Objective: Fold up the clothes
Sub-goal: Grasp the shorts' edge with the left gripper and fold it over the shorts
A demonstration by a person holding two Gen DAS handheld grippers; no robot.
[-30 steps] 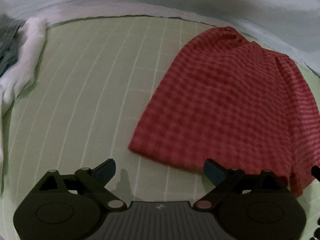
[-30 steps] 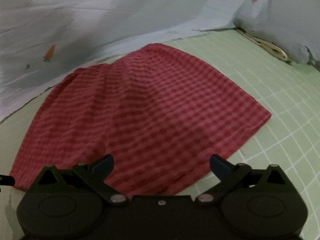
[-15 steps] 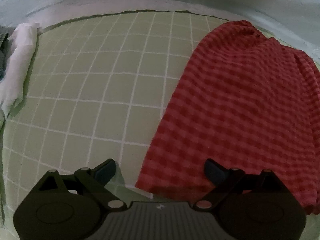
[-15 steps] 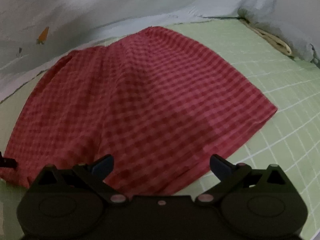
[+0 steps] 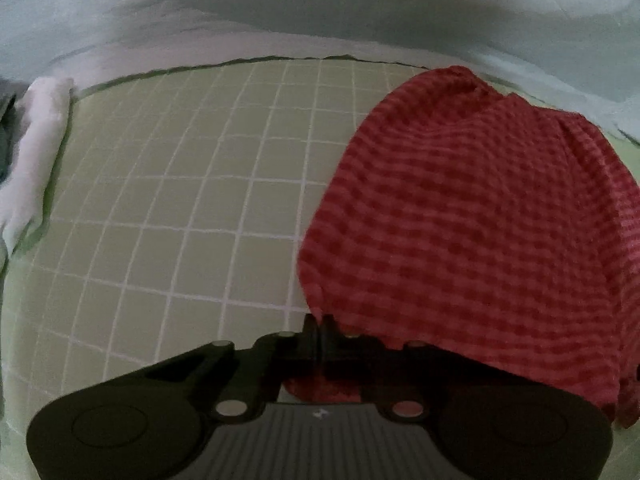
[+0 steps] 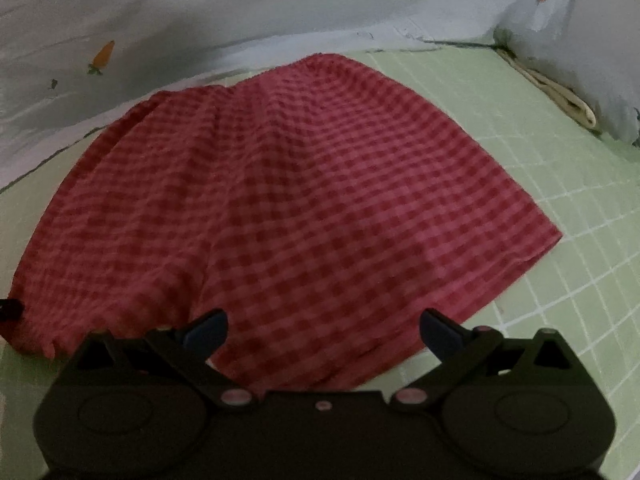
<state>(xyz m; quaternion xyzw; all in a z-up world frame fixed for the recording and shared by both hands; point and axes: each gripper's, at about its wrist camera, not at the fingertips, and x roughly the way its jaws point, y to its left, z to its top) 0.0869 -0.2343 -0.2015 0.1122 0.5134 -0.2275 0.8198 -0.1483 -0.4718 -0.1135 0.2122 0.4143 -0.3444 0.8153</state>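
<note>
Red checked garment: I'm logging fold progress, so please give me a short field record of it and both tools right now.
garment: red checked garment, spread out and rumpled on the green grid sheet
left tool: left tool, shut on the garment's near left corner
right tool: right tool, open above the near hem, nothing pinched
fold status: no fold visible yet
nearby: white cloth at the sheet's left edge; pale blue carrot-print bedding behind
</note>
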